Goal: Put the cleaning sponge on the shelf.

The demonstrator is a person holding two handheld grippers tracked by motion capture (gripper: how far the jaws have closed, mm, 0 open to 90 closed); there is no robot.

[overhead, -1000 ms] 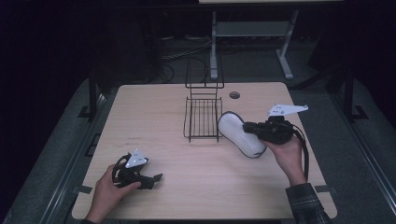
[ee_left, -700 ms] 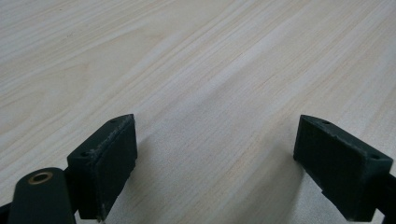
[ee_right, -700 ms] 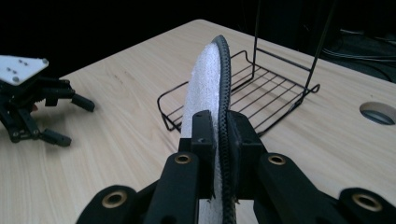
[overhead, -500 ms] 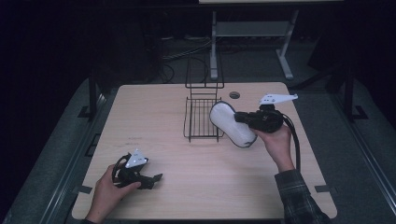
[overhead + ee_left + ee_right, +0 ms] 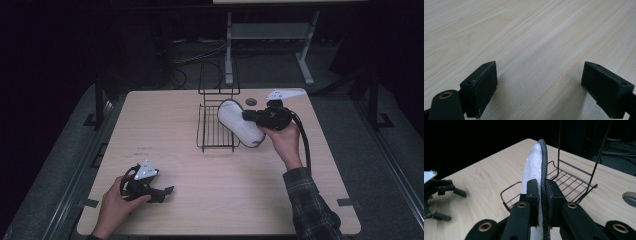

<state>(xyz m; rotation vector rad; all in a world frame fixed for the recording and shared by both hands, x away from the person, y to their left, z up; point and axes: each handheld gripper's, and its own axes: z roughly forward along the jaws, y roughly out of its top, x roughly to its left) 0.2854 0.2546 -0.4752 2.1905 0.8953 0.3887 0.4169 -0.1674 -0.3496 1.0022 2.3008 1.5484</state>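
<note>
Nearest, the left claw (image 5: 161, 191) rests released on the tabletop (image 5: 165, 125), jaws spread wide. Farther off, the right claw (image 5: 246, 116) is clenched on a white black-rimmed insole (image 5: 239, 123), held edge-up over the black wire rack (image 5: 216, 130).

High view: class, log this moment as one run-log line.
right claw: shut on white insole, above wire rack | left claw: open, on table

High cam looks fwd/down over whole table (image 5: 150, 125). Left gripper cam sits close on bare tabletop. Right gripper cam shares wire rack (image 5: 564, 182) w/ high.
</note>
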